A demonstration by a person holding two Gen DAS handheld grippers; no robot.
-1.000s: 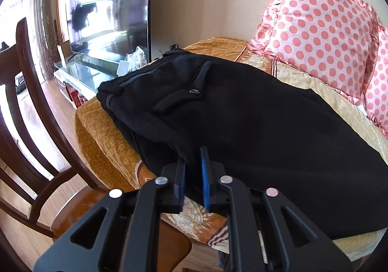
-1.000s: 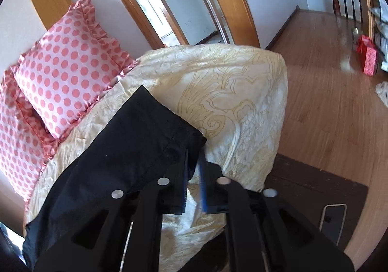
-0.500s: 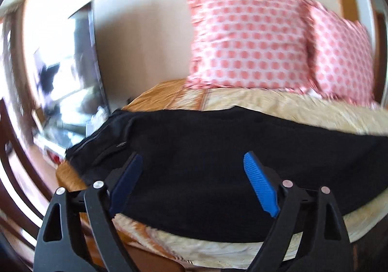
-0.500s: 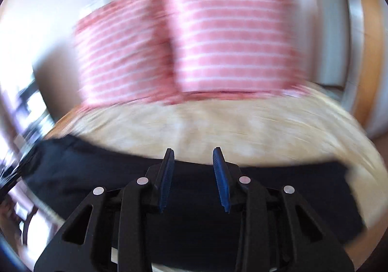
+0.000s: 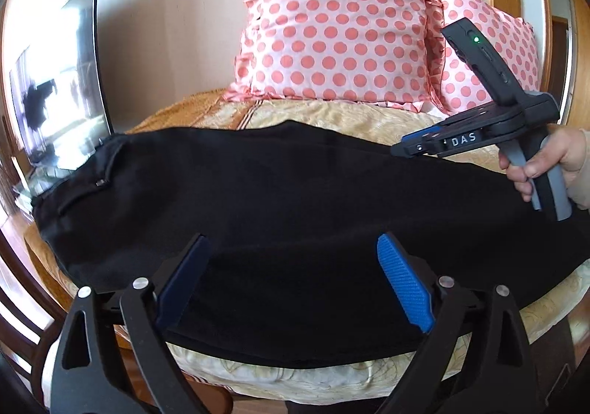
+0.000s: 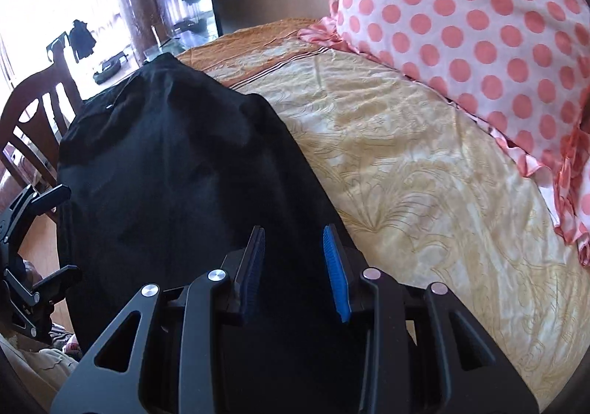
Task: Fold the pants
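Note:
Black pants (image 5: 280, 200) lie flat and lengthwise across the near part of the bed, waistband at the left; they also show in the right wrist view (image 6: 177, 170). My left gripper (image 5: 291, 251) is wide open and empty, hovering over the pants' near edge at the middle. My right gripper (image 6: 295, 240) is open and empty above the pants near their far edge. It shows from the side in the left wrist view (image 5: 402, 150), above the pants at the right. The left gripper's fingers (image 6: 48, 196) show at the left edge of the right wrist view.
The bed cover (image 6: 424, 185) is yellow with a leaf pattern. Two pink polka-dot pillows (image 5: 339, 30) lean on the wall behind. A TV (image 5: 59, 93) stands at the left. A wooden chair (image 6: 33, 111) stands by the bed's end.
Both grippers have let go of the pants and opened. They swung away from the pants' ends to face the bed and pillows. The pants now lie flat.

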